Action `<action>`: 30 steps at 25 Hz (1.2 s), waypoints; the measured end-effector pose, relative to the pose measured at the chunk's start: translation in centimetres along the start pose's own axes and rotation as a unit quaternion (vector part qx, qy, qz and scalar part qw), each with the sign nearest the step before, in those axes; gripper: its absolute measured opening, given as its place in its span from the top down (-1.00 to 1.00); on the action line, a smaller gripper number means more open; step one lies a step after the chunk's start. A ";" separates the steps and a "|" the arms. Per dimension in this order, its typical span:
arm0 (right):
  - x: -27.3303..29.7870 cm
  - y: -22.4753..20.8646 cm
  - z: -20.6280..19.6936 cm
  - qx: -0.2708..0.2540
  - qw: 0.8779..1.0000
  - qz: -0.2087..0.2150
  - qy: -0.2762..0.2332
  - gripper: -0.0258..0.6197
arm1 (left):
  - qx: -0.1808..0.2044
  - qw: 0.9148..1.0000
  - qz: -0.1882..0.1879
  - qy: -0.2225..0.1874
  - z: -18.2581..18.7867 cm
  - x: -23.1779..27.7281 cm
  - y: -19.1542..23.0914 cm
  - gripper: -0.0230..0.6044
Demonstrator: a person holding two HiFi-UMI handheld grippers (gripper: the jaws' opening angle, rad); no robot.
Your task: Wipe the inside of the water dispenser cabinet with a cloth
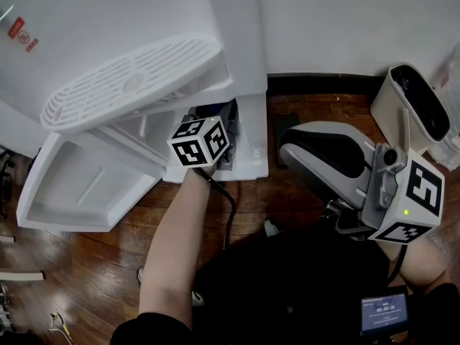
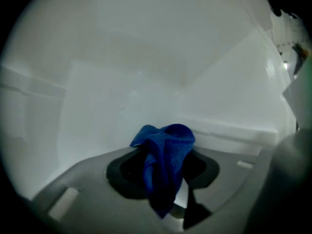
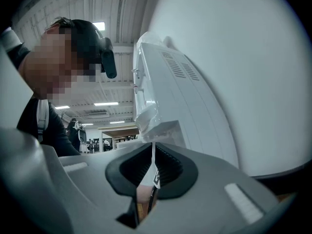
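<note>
The white water dispenser (image 1: 129,56) stands at the top of the head view, and its cabinet door (image 1: 79,192) hangs open to the lower left. My left gripper (image 1: 208,141), marker cube up, reaches into the cabinet opening, so its jaws are hidden there. In the left gripper view the left gripper (image 2: 163,169) is shut on a bunched blue cloth (image 2: 168,147), in front of the white inner walls of the cabinet (image 2: 122,96). My right gripper (image 1: 287,149) hovers outside at the right, shut and holding nothing. The right gripper view looks up the dispenser's side (image 3: 170,91).
A white bin (image 1: 417,110) stands on the wooden floor at the back right, next to the wall. A dark flat plate (image 1: 284,128) lies on the floor beside the dispenser's base. A small screen (image 1: 384,313) shows at the lower right. The left gripper's cable (image 1: 230,207) hangs down.
</note>
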State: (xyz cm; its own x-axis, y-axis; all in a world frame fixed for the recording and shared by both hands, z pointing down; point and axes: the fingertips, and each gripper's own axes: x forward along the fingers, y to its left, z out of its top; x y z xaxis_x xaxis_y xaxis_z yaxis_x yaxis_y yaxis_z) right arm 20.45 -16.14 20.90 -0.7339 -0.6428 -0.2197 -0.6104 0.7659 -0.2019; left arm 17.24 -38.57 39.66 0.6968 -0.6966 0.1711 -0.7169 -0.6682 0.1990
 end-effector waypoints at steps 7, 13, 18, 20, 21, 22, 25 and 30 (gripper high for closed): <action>-0.1 -0.1 -0.1 0.002 1.000 0.001 -0.002 0.84 | -0.075 0.996 -0.049 -0.020 0.2 -0.9 -1.5 0.41; -0.4 -0.7 0.0 0.016 1.000 -0.009 -0.010 0.84 | -0.109 0.986 -0.124 -0.021 -0.2 -5.2 -4.1 0.41; -0.4 -0.4 0.0 0.015 1.000 -0.006 -0.008 0.84 | -0.100 0.970 -0.220 0.025 -1.6 -9.5 -7.3 0.41; -0.5 -0.4 0.1 0.018 1.000 -0.006 -0.009 0.84 | -0.104 0.962 -0.250 0.033 -1.4 -11.0 -8.1 0.41; -0.5 -0.4 0.1 0.020 1.000 -0.005 -0.011 0.84 | -0.105 0.961 -0.254 0.030 -0.9 -11.5 -8.3 0.41; -0.5 -0.4 0.1 0.022 1.000 -0.005 -0.012 0.84 | -0.101 0.964 -0.247 0.021 -0.1 -11.8 -8.1 0.41; -0.5 -0.6 0.1 0.028 0.999 -0.002 -0.016 0.84 | -0.041 0.987 -0.150 -0.030 3.6 -10.9 -5.1 0.41; -0.5 -0.5 0.1 0.030 0.999 0.001 -0.018 0.84 | 0.023 0.995 0.000 -0.093 10.8 -7.0 -1.6 0.40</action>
State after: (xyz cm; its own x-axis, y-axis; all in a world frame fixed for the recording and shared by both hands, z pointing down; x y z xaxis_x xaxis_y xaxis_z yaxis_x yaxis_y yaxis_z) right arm 21.20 -16.23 21.00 -0.7238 -0.6417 -0.2536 -0.5891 0.7661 -0.2570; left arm 13.20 -35.45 27.76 0.6837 -0.7296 -0.0111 -0.7199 -0.6770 0.1531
